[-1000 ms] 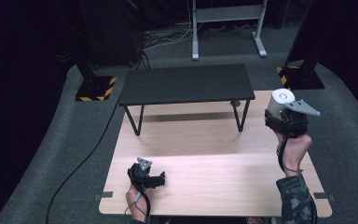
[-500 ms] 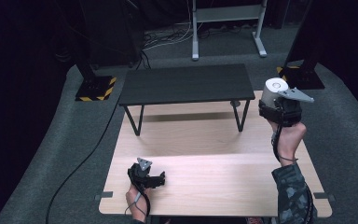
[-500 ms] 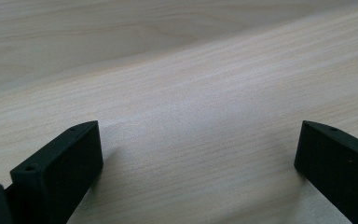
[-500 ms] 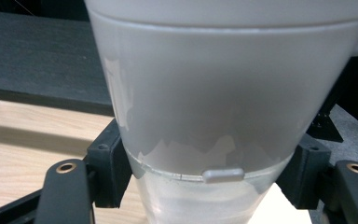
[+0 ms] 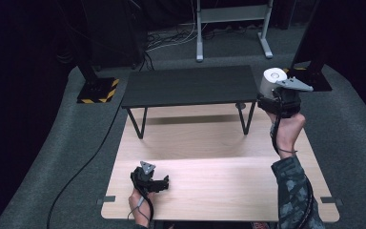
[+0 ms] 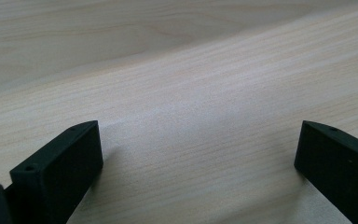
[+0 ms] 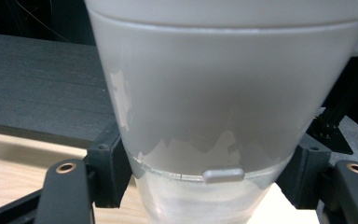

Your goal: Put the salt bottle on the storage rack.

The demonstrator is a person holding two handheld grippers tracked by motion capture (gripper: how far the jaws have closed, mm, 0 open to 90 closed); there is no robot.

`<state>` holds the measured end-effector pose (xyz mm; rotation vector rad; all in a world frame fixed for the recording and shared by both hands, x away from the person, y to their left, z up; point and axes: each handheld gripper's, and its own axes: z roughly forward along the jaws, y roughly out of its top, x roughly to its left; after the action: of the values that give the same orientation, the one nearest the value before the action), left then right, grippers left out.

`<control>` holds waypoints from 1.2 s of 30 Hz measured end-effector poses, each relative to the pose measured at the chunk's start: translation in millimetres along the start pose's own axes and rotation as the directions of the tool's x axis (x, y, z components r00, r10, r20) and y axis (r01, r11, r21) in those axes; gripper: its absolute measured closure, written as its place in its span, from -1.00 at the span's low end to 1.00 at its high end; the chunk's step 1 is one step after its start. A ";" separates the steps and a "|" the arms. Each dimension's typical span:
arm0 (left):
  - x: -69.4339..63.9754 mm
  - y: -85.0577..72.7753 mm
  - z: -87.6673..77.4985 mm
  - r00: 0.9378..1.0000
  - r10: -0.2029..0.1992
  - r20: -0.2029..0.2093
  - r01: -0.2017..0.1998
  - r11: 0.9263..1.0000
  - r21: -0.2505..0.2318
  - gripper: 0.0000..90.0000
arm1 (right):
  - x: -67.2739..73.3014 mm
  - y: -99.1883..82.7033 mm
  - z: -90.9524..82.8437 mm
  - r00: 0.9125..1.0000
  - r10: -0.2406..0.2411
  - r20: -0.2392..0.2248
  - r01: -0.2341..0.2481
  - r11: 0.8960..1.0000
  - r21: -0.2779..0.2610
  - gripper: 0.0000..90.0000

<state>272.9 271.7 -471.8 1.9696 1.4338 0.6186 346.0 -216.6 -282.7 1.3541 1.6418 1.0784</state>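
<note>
1. Right hand-held gripper (image 5: 270, 98) has risen and shifted toward the black shelf's (image 5: 190, 86) right end.
2. It's clamped on the white cup (image 5: 271, 81), held upright just off that end.
3. Left hand-held gripper (image 5: 159, 183) sits open on the bench (image 5: 219, 162).

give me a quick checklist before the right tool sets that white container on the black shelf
1. Grip on the white container: the right tool has a jaw pressed on each side of it, low on its body. Ok.
2. Container upright: it stands straight between the jaws, wide end up. Ok.
3. Landing spot: the black shelf shows a bare top near the container. Ok.
4. Height over the shelf: whether the container's base sits above the shelf edge. Cannot tell.
5. Left tool: low over the wooden table, jaws wide apart with nothing between them, well away from the shelf. Ok.
6. Contents of the container: nothing shows through its wall. Cannot tell.
</note>
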 end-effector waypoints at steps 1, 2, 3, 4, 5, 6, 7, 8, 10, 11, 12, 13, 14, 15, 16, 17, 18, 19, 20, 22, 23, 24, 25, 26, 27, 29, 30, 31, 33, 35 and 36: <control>0.1 0.0 0.0 1.000 0.001 0.000 -0.001 1.000 0.000 -1.00 | 2.2 2.0 1.9 1.000 0.002 0.001 -0.002 1.000 -0.001 -0.35; 0.2 0.0 0.0 1.000 0.001 0.001 -0.001 1.000 0.000 -1.00 | 4.0 3.3 3.4 1.000 0.005 0.001 -0.005 1.000 -0.001 -0.35; 0.2 0.0 0.0 1.000 0.001 0.001 -0.001 1.000 0.000 -1.00 | 5.5 4.8 5.2 1.000 0.006 -0.001 -0.006 1.000 -0.002 -0.35; 0.2 0.0 0.0 1.000 0.001 0.002 -0.001 1.000 0.000 -1.00 | 8.1 7.2 8.5 1.000 0.008 -0.003 -0.008 1.000 -0.003 -0.35; 0.3 0.0 0.1 1.000 0.002 0.002 -0.002 1.000 -0.001 -1.00 | 9.6 8.4 9.9 1.000 0.009 -0.003 -0.009 1.000 -0.003 -0.35; 0.3 0.0 0.1 1.000 0.002 0.002 -0.002 1.000 -0.001 -1.00 | 9.6 8.4 9.9 1.000 0.009 -0.003 -0.009 1.000 -0.003 -0.35; 0.3 0.0 0.1 1.000 0.002 0.002 -0.002 1.000 0.000 -1.00 | 13.0 10.7 12.8 1.000 0.009 -0.001 -0.009 1.000 -0.002 -0.35; 0.3 -0.1 0.1 1.000 0.002 0.003 -0.002 1.000 0.000 -1.00 | 17.4 13.5 16.4 1.000 0.013 0.001 -0.013 1.000 0.000 -0.35; 0.4 -0.1 0.1 1.000 0.002 0.003 -0.002 1.000 -0.001 -1.00 | 21.2 14.9 20.3 1.000 0.015 -0.001 -0.015 1.000 -0.004 -0.35; 0.4 -0.2 0.1 1.000 0.004 0.003 -0.004 1.000 -0.002 -1.00 | 22.7 15.4 21.7 1.000 0.018 -0.002 -0.018 1.000 -0.005 -0.35; 0.4 -0.1 0.1 1.000 0.004 0.003 -0.004 1.000 -0.001 -1.00 | 24.6 15.7 23.7 1.000 0.022 -0.003 -0.022 1.000 -0.007 -0.35; 0.4 -0.2 0.1 1.000 0.004 0.003 -0.004 1.000 -0.001 -1.00 | 26.3 16.4 25.8 1.000 0.025 -0.006 -0.025 1.000 -0.006 -0.35; 0.4 -0.2 0.1 1.000 0.004 0.004 -0.004 1.000 -0.001 -1.00 | 27.8 16.9 28.0 1.000 0.028 -0.010 -0.028 1.000 -0.006 -0.35; 0.6 0.3 -0.1 1.000 0.006 0.004 -0.006 1.000 0.002 -1.00 | 29.6 17.4 30.4 1.000 0.028 -0.012 -0.028 1.000 -0.005 -0.35; 0.5 -0.1 0.1 1.000 0.005 0.004 -0.005 1.000 -0.001 -1.00 | 31.7 18.1 32.8 1.000 0.024 -0.013 -0.024 1.000 -0.002 -0.35; 0.5 -0.1 0.1 1.000 0.005 0.004 -0.005 1.000 -0.001 -1.00 | 33.9 18.4 35.2 1.000 0.025 -0.013 -0.025 1.000 -0.002 -0.35; 0.5 -0.1 0.1 1.000 0.005 0.004 -0.005 1.000 -0.001 -1.00 | 33.9 18.4 35.2 1.000 0.025 -0.013 -0.025 1.000 -0.002 -0.35; 0.7 0.3 -0.1 1.000 0.007 0.005 -0.007 1.000 0.002 -1.00 | 36.9 19.1 39.3 1.000 0.027 -0.015 -0.027 1.000 0.000 -0.35; 0.6 -0.1 0.1 1.000 0.005 0.005 -0.005 1.000 -0.001 -1.00 | 39.2 18.6 42.5 0.999 0.031 -0.017 -0.031 0.999 -0.004 -0.35; 0.7 0.4 -0.1 1.000 0.007 0.005 -0.007 1.000 0.002 -1.00 | 42.4 19.1 46.1 0.999 0.038 -0.016 -0.038 0.999 -0.006 -0.35; 0.7 0.3 -0.1 1.000 0.007 0.005 -0.007 1.000 0.002 -1.00 | 43.6 19.7 48.5 0.999 0.041 -0.018 -0.041 0.999 -0.006 -0.35; 0.7 0.4 -0.1 1.000 0.007 0.005 -0.007 1.000 0.002 -1.00 | 44.7 21.1 50.9 0.999 0.046 -0.021 -0.046 0.999 -0.003 -0.35; 0.7 0.4 -0.1 1.000 0.007 0.005 -0.007 1.000 0.002 -1.00 | 44.7 21.1 50.9 0.999 0.046 -0.021 -0.046 0.999 -0.003 -0.35; 0.8 0.4 -0.1 1.000 0.008 0.006 -0.008 1.000 0.002 -1.00 | 47.1 22.8 54.4 0.999 0.048 -0.023 -0.049 0.999 -0.001 -0.35; 0.9 0.6 -0.2 1.000 0.008 0.006 -0.008 1.000 0.004 -1.00 | 50.8 24.2 57.9 0.998 0.053 -0.024 -0.053 0.999 -0.002 -0.35; 1.0 0.6 -0.2 1.000 0.008 0.006 -0.008 1.000 0.004 -1.00 | 51.8 25.0 59.5 0.998 0.054 -0.028 -0.054 0.999 -0.002 -0.35; 1.0 0.8 -0.3 1.000 0.008 0.007 -0.008 1.000 0.004 -1.00 | 54.0 26.0 63.1 0.997 0.062 -0.038 -0.062 0.998 -0.002 -0.35; 1.0 0.8 -0.3 1.000 0.008 0.007 -0.008 1.000 0.004 -1.00 | 57.7 27.2 66.3 0.997 0.061 -0.041 -0.061 0.998 0.002 -0.35; 1.0 0.8 -0.3 1.000 0.008 0.007 -0.008 1.000 0.004 -1.00 | 62.1 27.9 71.2 0.997 0.063 -0.046 -0.063 0.998 0.006 -0.35; 1.0 0.8 -0.3 1.000 0.008 0.007 -0.008 1.000 0.004 -1.00 | 63.7 28.0 73.6 0.996 0.067 -0.052 -0.066 0.998 0.009 -0.35; 1.0 0.7 -0.3 1.000 0.008 0.007 -0.008 1.000 0.004 -1.00 | 67.2 28.2 77.2 0.996 0.067 -0.056 -0.066 0.998 0.014 -0.35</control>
<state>273.5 272.6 -471.1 1.9798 1.4249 0.6126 415.4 -136.4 -287.4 1.4066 1.6564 1.1568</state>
